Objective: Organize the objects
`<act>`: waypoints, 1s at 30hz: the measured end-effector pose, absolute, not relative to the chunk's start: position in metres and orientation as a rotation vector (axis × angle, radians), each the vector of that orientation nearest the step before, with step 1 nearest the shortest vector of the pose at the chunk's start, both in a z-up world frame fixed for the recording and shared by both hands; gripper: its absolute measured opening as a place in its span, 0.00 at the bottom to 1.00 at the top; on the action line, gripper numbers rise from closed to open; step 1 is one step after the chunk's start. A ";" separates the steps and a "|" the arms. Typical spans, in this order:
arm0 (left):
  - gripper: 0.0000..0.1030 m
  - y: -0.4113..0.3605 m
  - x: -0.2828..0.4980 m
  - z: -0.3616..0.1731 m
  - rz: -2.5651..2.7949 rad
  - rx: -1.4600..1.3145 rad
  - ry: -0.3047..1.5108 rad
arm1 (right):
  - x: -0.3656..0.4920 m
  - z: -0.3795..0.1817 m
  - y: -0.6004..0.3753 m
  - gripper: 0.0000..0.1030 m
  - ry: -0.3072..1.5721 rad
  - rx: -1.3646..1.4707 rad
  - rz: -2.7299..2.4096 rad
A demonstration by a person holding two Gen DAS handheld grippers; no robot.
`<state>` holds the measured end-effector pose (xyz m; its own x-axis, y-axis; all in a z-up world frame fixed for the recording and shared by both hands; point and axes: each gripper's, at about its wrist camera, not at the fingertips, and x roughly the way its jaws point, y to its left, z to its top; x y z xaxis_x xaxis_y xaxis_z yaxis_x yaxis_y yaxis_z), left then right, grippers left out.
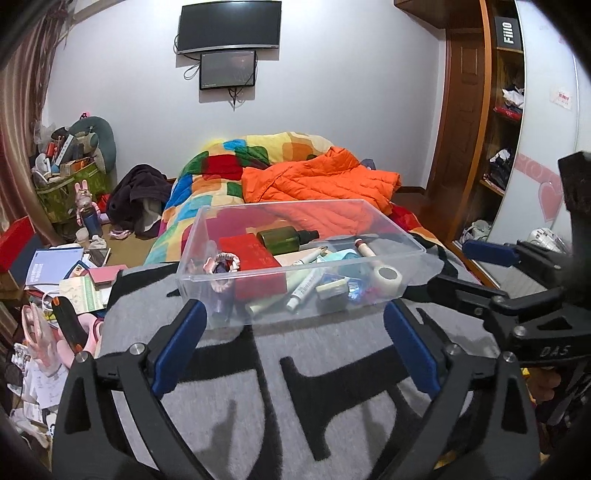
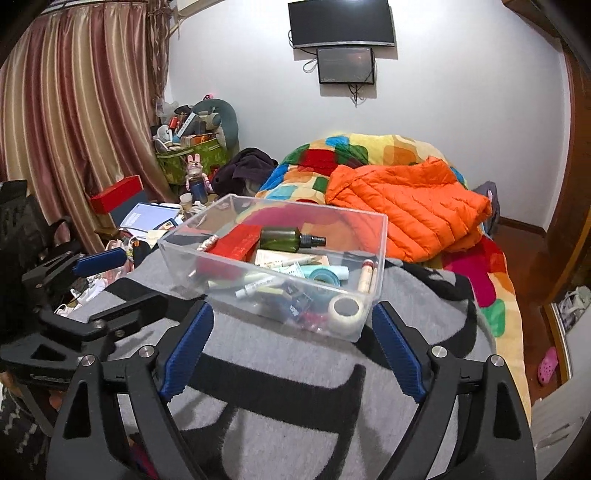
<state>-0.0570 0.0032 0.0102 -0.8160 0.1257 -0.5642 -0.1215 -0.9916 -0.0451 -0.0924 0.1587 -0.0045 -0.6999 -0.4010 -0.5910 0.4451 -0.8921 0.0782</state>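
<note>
Both claws, left claw [image 1: 295,328] and right claw [image 2: 291,325], wide and empty, just short of the clear bin's [image 1: 369,299] near rim.

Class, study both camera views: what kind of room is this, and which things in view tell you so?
Most likely a lived-in bedroom: a bed with a patchwork quilt, a sliding-door wardrobe holding clothes, and a wall-mounted television facing the bed.
</note>
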 end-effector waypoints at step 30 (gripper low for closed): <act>0.95 0.000 -0.055 0.001 2.862 -0.935 -0.094 | -0.087 -0.018 0.158 0.84 0.073 0.898 -2.520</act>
